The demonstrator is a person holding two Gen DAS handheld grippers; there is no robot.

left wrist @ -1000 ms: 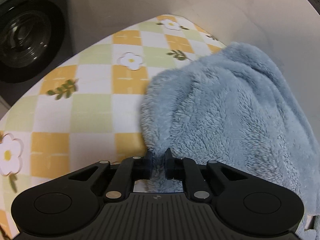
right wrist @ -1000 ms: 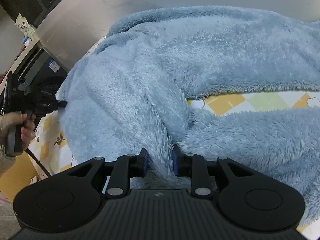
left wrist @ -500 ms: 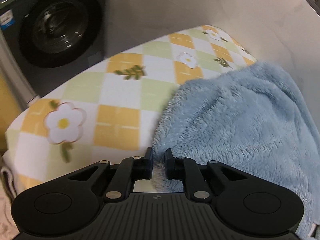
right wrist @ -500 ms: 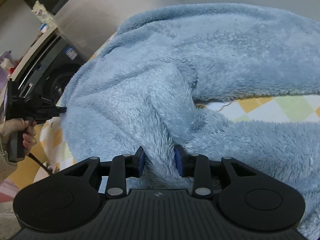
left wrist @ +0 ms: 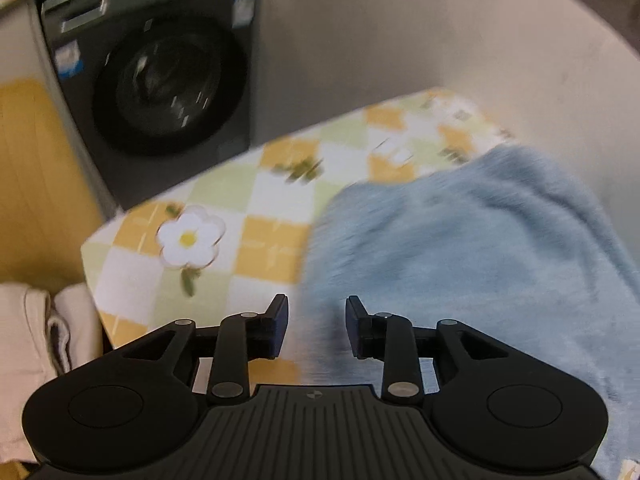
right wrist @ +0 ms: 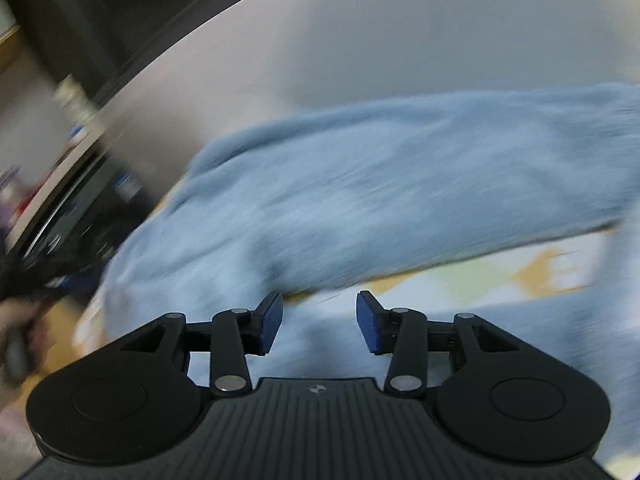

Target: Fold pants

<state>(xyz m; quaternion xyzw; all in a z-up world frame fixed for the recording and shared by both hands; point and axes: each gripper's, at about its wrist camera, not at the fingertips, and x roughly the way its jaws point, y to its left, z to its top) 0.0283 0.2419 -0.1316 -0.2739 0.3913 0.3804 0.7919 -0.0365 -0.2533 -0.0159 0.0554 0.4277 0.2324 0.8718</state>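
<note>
Both grippers have let go since a second ago: each was pinched on fleece then, now the pads stand clear and both cameras sit higher and further back, frames smeared.

Landmark = checkered tablecloth [left wrist: 276, 248], yellow/green/white with flowers.

Biggest thing: the pants [left wrist: 472, 264], pale blue fleece, lying on that cloth. From the left wrist view they cover its right part, bare cloth to their left. From the right wrist view one broad band of fleece runs across the far side of the cloth, a second mass lies near me, and a strip of cloth shows between them [right wrist: 520, 276].

Washing machine [left wrist: 168, 88] stands beyond the cloth's far-left edge. A beige cloth heap [left wrist: 36, 340] sits off its near-left corner.

Left gripper [left wrist: 316, 326]: jaws opening, moderate gap, nothing pinched; the fleece edge lies below the gap. Right gripper [right wrist: 319, 322]: jaws opening, similar gap, empty, over the near fleece.

Handling, my read: thick plush, light, fully limp, grippy pile. It will sag and drag on the cloth, not slide. I'd pinch deep at a hem or the waistband edge, both layers, one gripper per corner. A surface pinch would likely only pull pile.
</note>
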